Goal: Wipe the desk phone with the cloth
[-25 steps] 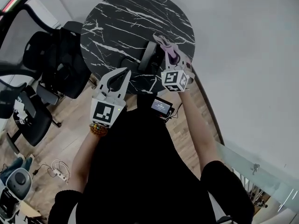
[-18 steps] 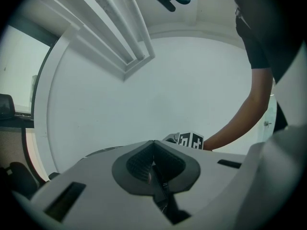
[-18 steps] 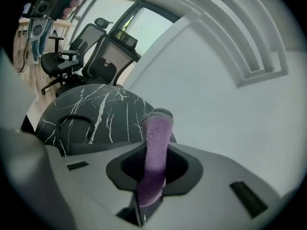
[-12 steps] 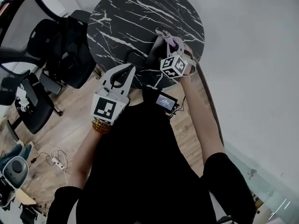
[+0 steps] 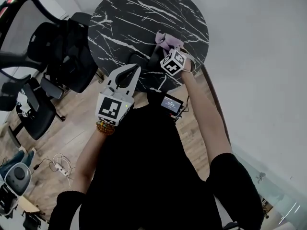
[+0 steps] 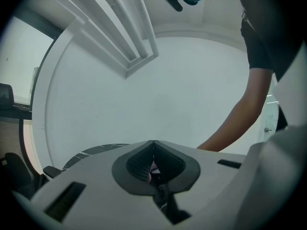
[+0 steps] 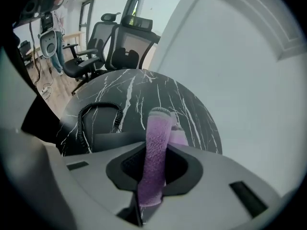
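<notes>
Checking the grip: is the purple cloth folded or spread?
Folded: the purple fuzzy cloth forms a narrow strip clamped in the right gripper.

Left gripper (image 6: 153,145) has its jaws pressed tight together, pointing up at a mostly pale wall (image 6: 158,90). A sliver of black marbled worktop (image 6: 93,152) peeks out lower left, and a person's bare arm (image 6: 240,114) reaches down on the right.

From here I see a round black marble counter (image 5: 144,13) just ahead of the left fingers (image 5: 135,78), black office chairs (image 5: 62,51) off to their left, a small lit screen (image 5: 169,104) behind them to the right, and a white power strip (image 5: 61,170) on the wooden floor (image 5: 74,111) well behind them.
</notes>
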The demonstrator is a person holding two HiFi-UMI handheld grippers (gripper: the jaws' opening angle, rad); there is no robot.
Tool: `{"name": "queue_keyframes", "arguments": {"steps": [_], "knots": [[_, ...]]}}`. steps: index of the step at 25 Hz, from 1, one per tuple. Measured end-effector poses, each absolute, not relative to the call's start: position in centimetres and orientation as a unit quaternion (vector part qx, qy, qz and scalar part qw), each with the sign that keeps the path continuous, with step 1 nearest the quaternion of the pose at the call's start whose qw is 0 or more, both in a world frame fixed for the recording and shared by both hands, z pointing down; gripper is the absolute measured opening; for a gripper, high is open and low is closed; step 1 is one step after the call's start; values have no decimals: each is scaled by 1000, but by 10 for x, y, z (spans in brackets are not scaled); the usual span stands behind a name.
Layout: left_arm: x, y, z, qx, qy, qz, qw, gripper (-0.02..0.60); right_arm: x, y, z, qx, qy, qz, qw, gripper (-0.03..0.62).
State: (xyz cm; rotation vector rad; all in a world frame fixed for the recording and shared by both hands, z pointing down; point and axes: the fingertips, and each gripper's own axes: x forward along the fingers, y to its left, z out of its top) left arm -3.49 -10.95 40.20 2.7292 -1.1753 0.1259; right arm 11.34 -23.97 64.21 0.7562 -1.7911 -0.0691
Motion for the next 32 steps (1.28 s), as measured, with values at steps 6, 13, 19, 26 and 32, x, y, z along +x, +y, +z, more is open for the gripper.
{"name": "queue_keyframes", "arguments": {"steps": [6,13,19,26,32], "knots": [[-20,-119,402,918,-384,43,88,12,108,-235,657,303,-762,8,572,72],[-14,-118,409,919,-380,48,94,12,108,-237,669,294,-766,50,570,71],[-12,-114,415,921,-373,59,92,12,103,-229,679,268,-771,74,573,67],[-14,-114,418,921,-372,64,92,12,101,-232,677,265,-775,102,565,64],[-14,-115,422,920,-374,67,96,12,101,-228,678,252,-771,118,573,63]]}}
